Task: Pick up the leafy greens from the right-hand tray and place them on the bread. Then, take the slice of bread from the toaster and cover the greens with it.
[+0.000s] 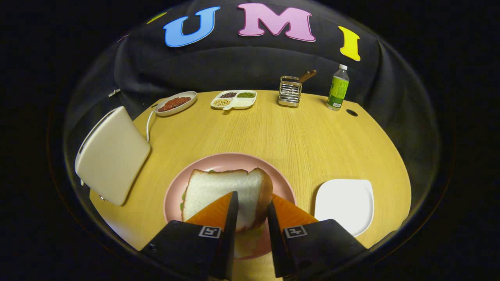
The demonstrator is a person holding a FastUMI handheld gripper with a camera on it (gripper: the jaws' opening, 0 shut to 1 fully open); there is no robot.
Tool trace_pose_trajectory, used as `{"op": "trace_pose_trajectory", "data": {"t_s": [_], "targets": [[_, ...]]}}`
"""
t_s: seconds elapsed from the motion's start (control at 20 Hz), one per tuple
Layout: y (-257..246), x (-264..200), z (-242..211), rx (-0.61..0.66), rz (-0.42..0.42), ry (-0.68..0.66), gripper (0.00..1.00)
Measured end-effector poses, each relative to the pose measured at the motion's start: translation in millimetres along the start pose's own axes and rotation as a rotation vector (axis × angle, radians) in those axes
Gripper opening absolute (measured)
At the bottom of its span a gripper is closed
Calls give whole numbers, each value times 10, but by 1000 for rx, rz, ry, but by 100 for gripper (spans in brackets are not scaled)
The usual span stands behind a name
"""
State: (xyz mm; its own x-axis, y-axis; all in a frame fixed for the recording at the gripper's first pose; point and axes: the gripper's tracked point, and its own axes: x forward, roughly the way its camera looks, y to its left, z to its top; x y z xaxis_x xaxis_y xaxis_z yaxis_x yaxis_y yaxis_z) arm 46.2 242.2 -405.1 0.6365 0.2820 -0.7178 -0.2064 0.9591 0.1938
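Note:
My gripper (252, 199) is shut on a white bread slice (218, 187) with a brown crust, one finger on its white face and the other behind its crust edge. The slice is tilted over the pink plate (234, 158). Bits of leafy greens (182, 197) peek out from under its left side. Between the fingers, lower down, a pale bottom slice of bread (248, 240) lies on the plate. The cream toaster (111, 156) stands to the left of the plate. The white square tray (343, 203) to the right of the plate is bare.
Along the table's far side stand an oval dish of red food (175, 103), a divided tray of beans (234, 99), a metal holder with a wooden handle (290, 91) and a green-labelled bottle (338, 88). A white cord (147, 127) runs behind the toaster.

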Motion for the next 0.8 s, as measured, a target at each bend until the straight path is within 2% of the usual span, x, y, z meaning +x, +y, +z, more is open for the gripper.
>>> {"op": "trace_pose_trajectory", "data": {"t_s": [0.15,0.3,0.4,0.6,0.8], "targets": [[-110,35,-19,-64,-52,-5,64],[-156,22,30,-127,-73,-22,78],[-196,-25,78,-125,-79,-32,89],[-218,-179,187,-82,-56,-60,99],[-244,-533,491,-54,-11,-149,99]]}}
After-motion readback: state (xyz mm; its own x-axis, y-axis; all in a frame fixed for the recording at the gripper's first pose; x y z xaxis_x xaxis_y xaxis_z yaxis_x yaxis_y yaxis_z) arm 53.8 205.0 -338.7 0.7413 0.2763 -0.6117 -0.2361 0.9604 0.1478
